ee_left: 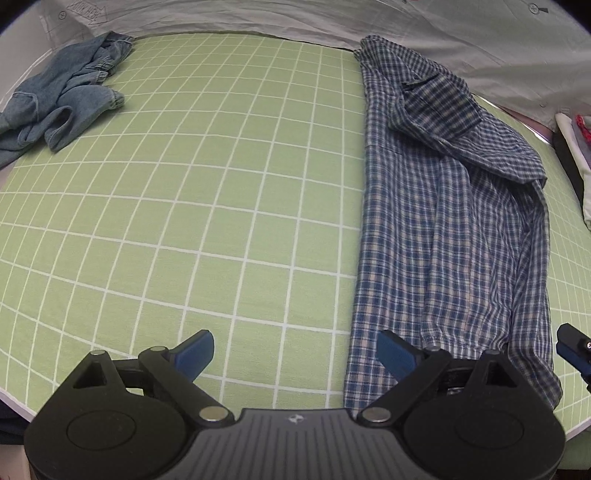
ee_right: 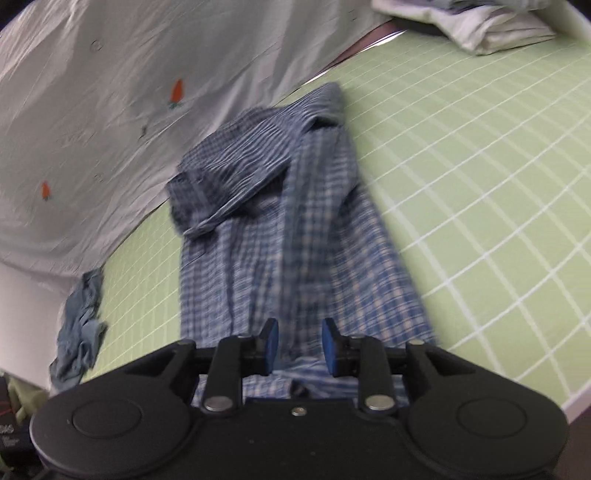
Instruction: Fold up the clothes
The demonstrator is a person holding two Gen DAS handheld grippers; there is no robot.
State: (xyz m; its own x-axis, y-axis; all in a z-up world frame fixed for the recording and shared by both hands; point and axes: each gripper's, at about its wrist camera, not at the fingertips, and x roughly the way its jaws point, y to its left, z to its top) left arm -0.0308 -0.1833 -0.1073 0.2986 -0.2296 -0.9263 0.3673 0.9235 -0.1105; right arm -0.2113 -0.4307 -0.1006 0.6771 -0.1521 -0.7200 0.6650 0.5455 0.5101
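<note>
A blue plaid shirt (ee_left: 443, 229) lies lengthwise on the green grid mat (ee_left: 221, 192), folded narrow, with a sleeve laid across its far end. My left gripper (ee_left: 295, 352) is open wide near the mat's front edge, its right finger over the shirt's near-left hem. In the right wrist view the same plaid shirt (ee_right: 295, 240) runs away from my right gripper (ee_right: 300, 347), which hovers over the near hem with its blue pads apart and nothing between them. The right gripper's tip (ee_left: 574, 345) shows at the left wrist view's right edge.
A crumpled denim garment (ee_left: 62, 103) lies at the mat's far left corner, also denim garment (ee_right: 79, 328). White sheeting (ee_left: 332, 22) with small orange prints hangs behind the mat. Folded pale clothes (ee_right: 487, 26) are stacked past the far right edge.
</note>
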